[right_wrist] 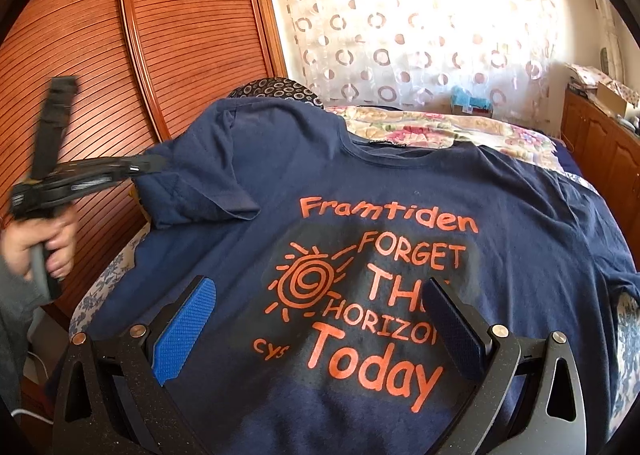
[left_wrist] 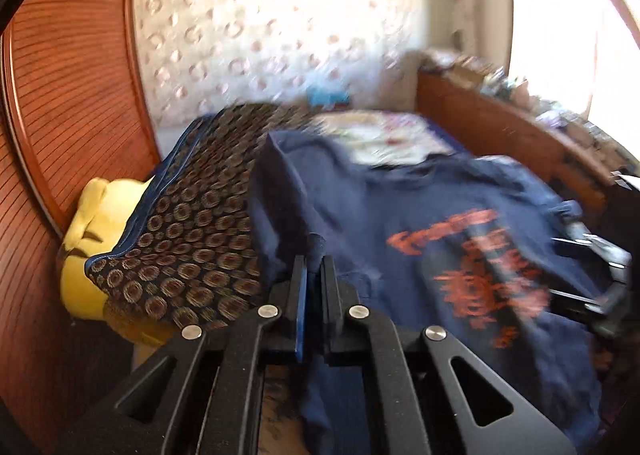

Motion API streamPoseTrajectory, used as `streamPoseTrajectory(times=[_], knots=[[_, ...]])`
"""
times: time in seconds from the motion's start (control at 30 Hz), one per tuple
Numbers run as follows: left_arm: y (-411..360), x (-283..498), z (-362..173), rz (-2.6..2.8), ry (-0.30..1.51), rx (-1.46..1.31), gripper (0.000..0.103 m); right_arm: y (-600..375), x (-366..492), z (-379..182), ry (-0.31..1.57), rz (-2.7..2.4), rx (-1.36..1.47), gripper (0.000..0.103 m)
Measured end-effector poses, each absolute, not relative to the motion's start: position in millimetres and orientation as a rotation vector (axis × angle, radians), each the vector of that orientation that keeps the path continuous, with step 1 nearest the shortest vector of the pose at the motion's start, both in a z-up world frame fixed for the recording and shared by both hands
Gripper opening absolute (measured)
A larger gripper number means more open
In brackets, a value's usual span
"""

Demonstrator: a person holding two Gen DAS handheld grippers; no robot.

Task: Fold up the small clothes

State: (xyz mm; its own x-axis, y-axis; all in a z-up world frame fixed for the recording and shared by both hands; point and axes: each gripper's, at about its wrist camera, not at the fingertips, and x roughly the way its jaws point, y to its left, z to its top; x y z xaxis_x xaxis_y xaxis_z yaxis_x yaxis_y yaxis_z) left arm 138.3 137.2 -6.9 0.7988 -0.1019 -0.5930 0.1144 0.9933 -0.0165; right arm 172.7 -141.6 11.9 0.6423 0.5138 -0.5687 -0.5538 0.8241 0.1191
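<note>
Navy T-shirt (right_wrist: 360, 183) lies face up, spread across bed (right_wrist: 440, 127), orange print toward 6 o'clock. Left gripper (left_wrist: 315, 255) fingers clamped on sleeve fabric at shirt's 9 o'clock edge. Right gripper (right_wrist: 320, 319) fingers wide apart, hovering above print, pinching nothing. Wooden wardrobe (right_wrist: 100, 55) at 10 o'clock.

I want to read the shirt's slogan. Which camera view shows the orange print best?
The right wrist view: the orange print lies flat, sharp and readable on the navy T-shirt, only slightly cut by the right gripper. The left wrist view shows it motion-blurred and slanted, unreadable.
</note>
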Motion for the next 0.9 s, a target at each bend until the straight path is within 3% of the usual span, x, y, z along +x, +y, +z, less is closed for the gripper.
streamPoseTrajectory(times=[0.13, 0.2, 0.47, 0.57, 0.77, 0.9], knots=[[121.0, 99.4, -5.2, -0.174, 0.626, 0.017, 0.007, -144.4, 176.0, 13.3, 0.623, 0.599, -0.069, 0.103], [119.8, 87.8, -8.2, -0.177, 0.627, 0.02, 0.018, -144.9, 178.1, 13.7, 0.623, 0.595, -0.068, 0.103], [132.4, 75.4, -19.6, -0.154, 0.626, -0.018, 0.018, -123.0, 202.7, 14.9, 0.653, 0.645, -0.097, 0.102], [136.7, 77.6, -30.8, -0.136, 0.646, -0.027, 0.027, -107.7, 221.6, 13.8, 0.688, 0.71, -0.092, 0.099], [144.3, 84.1, -51.5, -0.138, 0.677, -0.063, 0.067, -61.8, 267.5, 2.7, 0.77, 0.823, -0.158, 0.071], [150.8, 85.5, -63.3, -0.123, 0.694, -0.085, 0.071, -35.3, 289.9, -8.2, 0.814, 0.878, -0.185, 0.055]])
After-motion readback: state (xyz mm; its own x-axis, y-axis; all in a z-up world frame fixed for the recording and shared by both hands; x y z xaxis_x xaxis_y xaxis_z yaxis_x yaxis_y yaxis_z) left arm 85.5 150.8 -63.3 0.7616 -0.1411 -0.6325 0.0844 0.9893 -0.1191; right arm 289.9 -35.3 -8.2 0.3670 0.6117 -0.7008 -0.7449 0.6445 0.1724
